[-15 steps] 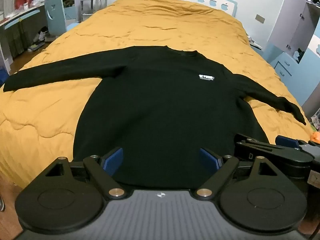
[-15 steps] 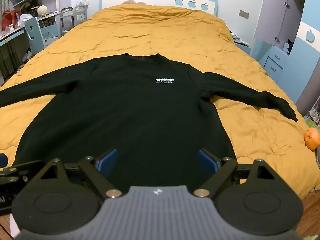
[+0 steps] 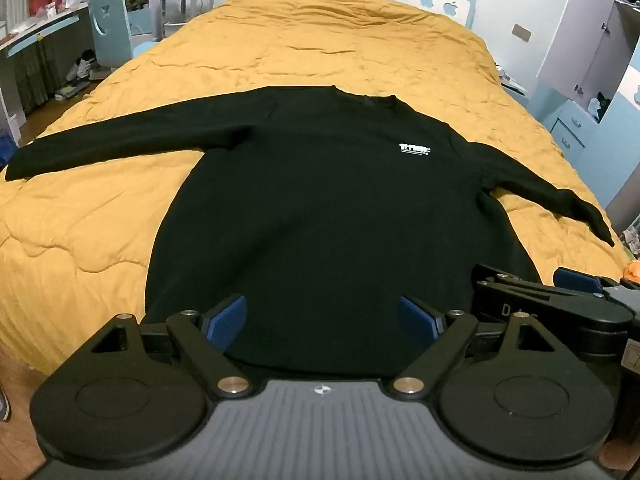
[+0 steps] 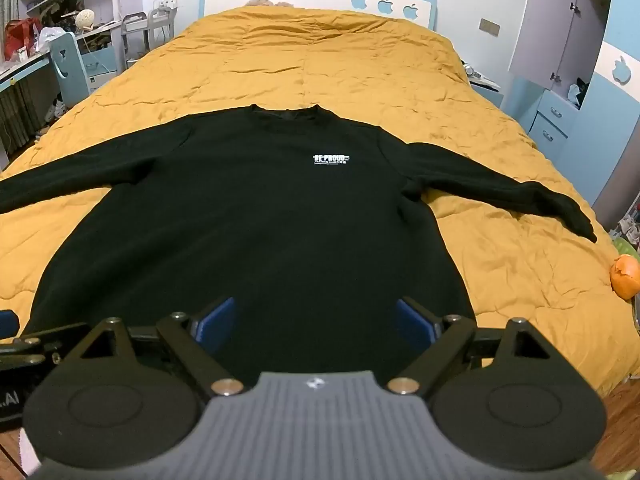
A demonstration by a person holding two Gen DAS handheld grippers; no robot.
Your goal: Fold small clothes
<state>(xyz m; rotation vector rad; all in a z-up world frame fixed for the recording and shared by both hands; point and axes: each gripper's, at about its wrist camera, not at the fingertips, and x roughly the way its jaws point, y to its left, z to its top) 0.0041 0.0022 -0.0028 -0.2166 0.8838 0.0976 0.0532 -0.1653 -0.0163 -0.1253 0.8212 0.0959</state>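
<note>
**mossy_k:** Sweater (image 3: 320, 208) count is one: black, long-sleeved, spread flat front-up across the middle of the frame on the mustard quilt (image 3: 328, 40), both sleeves out to the sides. One small white chest print (image 4: 331, 159); from the right wrist view I read "BE PROUD", the line under it is too tiny to make out.

**dru77:** And the tongs?

**mossy_k:** Two. Left gripper (image 3: 322, 316) sits at the bottom centre over the hem, jaws spread wide, nothing between the blue pads (image 3: 228, 318). Right gripper (image 4: 312, 314) same deal in its own view: released, hanging over the hem, gripping nothing. You can also see it edging in at the lower right of the left camera.

**dru77:** Anything cut off?

**mossy_k:** The hem is hidden behind the gripper bodies in both views. The left-hand cuff runs out of frame in the right wrist view. Three apple cutouts on the headboard (image 4: 386, 5).

**dru77:** Containers?

**mossy_k:** Blue drawer unit (image 4: 550, 126) at the right edge, drawers closed, contents unseen. One orange thing (image 4: 625, 276) at the far right, can't tell what it sits on. Cluttered desk (image 3: 44, 32) upper left, too blurry to count items.
</note>
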